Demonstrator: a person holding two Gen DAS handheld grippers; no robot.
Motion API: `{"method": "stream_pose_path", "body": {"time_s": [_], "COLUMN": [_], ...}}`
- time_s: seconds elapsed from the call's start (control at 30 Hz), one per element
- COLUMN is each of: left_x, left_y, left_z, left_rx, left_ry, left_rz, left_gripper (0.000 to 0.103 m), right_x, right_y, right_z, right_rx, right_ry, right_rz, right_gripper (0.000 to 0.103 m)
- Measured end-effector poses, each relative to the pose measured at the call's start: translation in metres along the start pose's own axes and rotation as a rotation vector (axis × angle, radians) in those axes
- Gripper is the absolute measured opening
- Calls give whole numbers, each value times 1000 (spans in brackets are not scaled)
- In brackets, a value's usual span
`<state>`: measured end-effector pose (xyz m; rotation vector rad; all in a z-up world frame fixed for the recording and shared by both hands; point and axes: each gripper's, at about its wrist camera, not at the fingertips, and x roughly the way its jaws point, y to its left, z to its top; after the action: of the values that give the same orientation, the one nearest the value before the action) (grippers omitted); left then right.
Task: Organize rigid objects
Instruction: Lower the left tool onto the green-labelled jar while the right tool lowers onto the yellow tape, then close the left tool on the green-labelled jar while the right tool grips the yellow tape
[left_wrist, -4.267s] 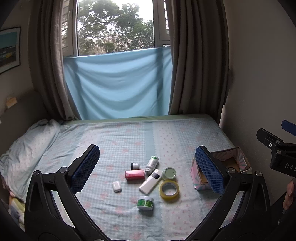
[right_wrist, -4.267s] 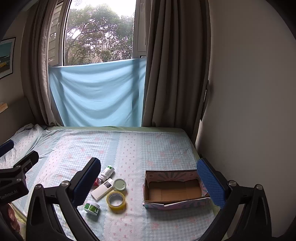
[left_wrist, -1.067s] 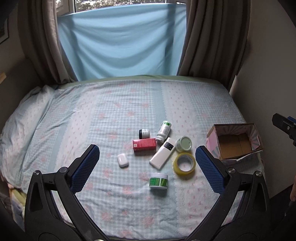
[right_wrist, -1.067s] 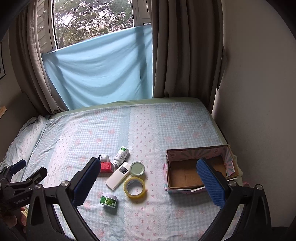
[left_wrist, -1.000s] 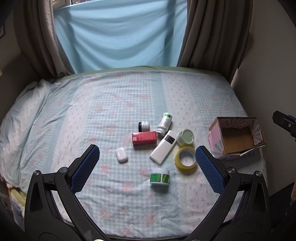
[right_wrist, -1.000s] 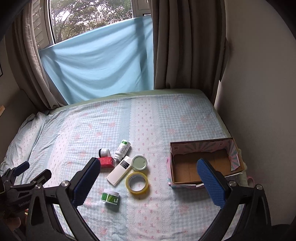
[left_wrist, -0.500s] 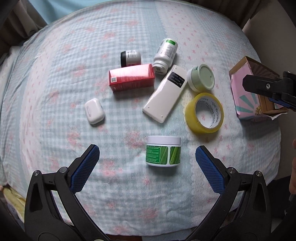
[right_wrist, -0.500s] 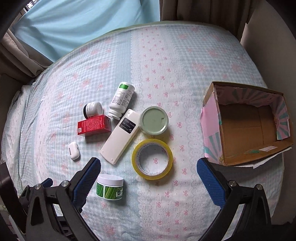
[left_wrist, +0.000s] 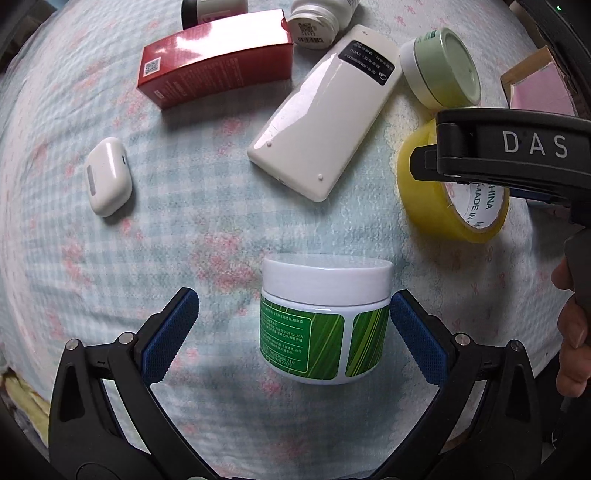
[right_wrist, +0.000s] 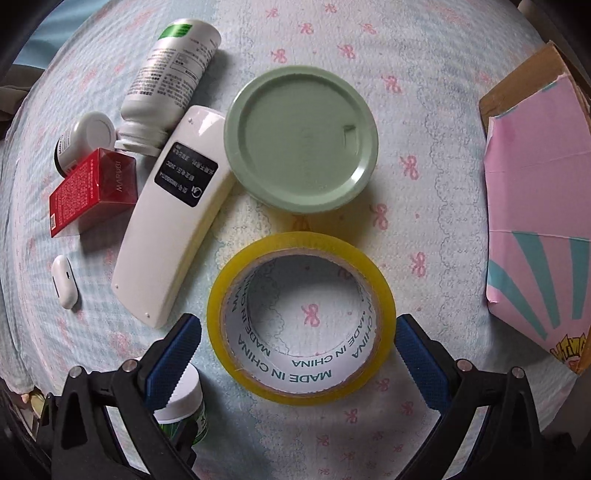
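Progress: nothing boxed yet as far as visible, all items lie loose on the bed (right_wrist: 424, 122). That's a blue-check sheet with pink bows; soft surface, so items may tip. No more of the room shows.

Pink cardboard box (right_wrist: 539, 206) sits well right of the right claw (right_wrist: 297, 350); interior not visible.

Ahead-left of that claw: white remote (right_wrist: 173, 214), white bottle (right_wrist: 170, 66), red carton (right_wrist: 92, 188), small dark jar (right_wrist: 79, 142), earbud case (right_wrist: 64, 282). Green-lidded tin (right_wrist: 301, 138) straight ahead.

Right claw: wide, straddling the yellow tape roll (right_wrist: 301, 325), right pad about touching, left apart.

Left claw (left_wrist: 291, 332): wide, around the green-label jar (left_wrist: 325, 321); right pad touching or nearly, left pad well off.

Judgement: both grasps pending, everything left to move.
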<state>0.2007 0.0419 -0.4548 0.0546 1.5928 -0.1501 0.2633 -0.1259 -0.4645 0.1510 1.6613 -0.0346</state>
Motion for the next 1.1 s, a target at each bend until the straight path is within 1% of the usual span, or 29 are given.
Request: {"method": "stream_pose_path", "body": {"time_s": [0.2,0.23,0.27,0.33,0.4,0.43,0.47,0.53,0.7,0.83,0.9,1.1], "left_x": [25,30,34,41,43,41,40,39,36,25,15,-20], "left_y": [-7,-8,-8,-10,-14,-17,-19,-19,-18,-9,0,4], "left_z": [4,3,3,1,1,0,0,4,9,7,7,8], "left_rx": [5,2,0,-1,10,19,24,20,10,-5,-11,-28], "left_ry": [55,65,78,102,95,88,82,83,82,79,65,-6], "left_rz": [-11,-16,-20,-33,-38,-44,-42,-44,-62,-79,-84,-77], "left_gripper": [102,99,92,83,79,71,68,68,68,67,67,67], "right_x": [32,37,40,45,46,45,45,37,39,36,29,-7], "right_y": [-6,-7,-7,-7,-8,-6,-8,-9,-11,3,1,2], "right_z": [12,14,15,17,17,18,18,18,15,16,13,-2], "right_rx": [28,30,30,25,19,16,20,25,28,29,30,10], "right_ry": [76,86,93,100,94,91,93,90,93,90,82,37], "right_rz": [6,2,-1,-13,-19,-31,-33,-29,-43,-40,-34,-13], "right_gripper": [103,103,103,103,102,97,96,96,95,95,95,95]}}
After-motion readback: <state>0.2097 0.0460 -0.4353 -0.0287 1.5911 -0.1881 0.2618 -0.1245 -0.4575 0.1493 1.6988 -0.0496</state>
